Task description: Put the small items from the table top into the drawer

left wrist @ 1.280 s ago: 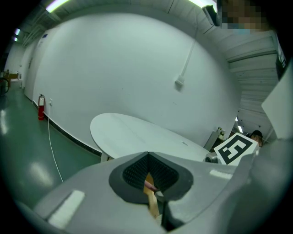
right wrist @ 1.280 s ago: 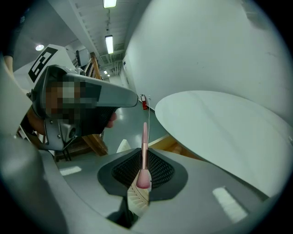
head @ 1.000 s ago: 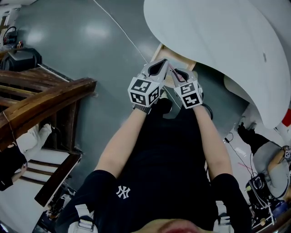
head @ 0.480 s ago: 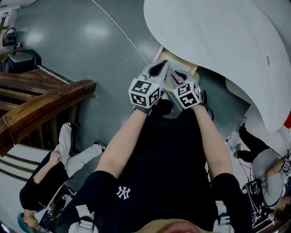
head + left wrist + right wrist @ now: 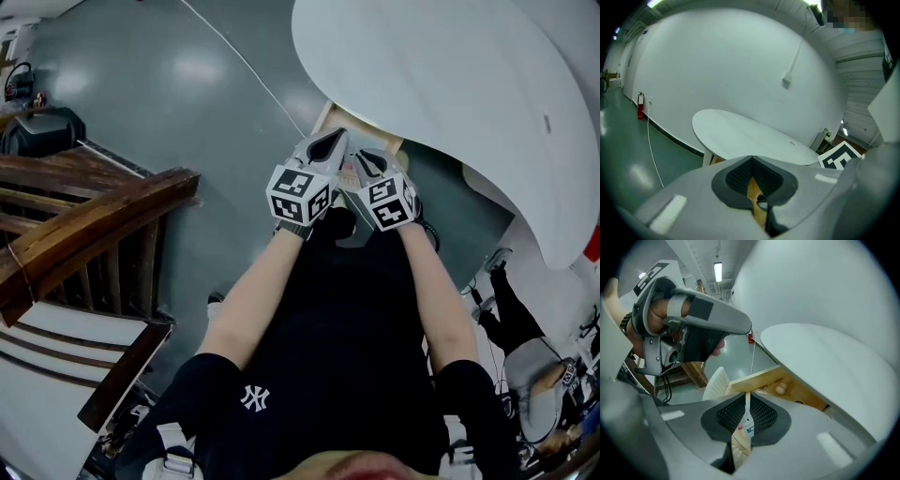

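Right gripper view has the story the head view can't show: the right gripper (image 5: 746, 399) is clamped on a thin packet (image 5: 746, 422), held edge-on between the pads. Over in the left gripper view, the left gripper (image 5: 752, 161) has its jaws pressed together with nothing in them. From above, both forearms reach straight out, the grippers side by side and nearly touching over the open drawer (image 5: 330, 111), which juts from under the near edge of the table (image 5: 441, 84).
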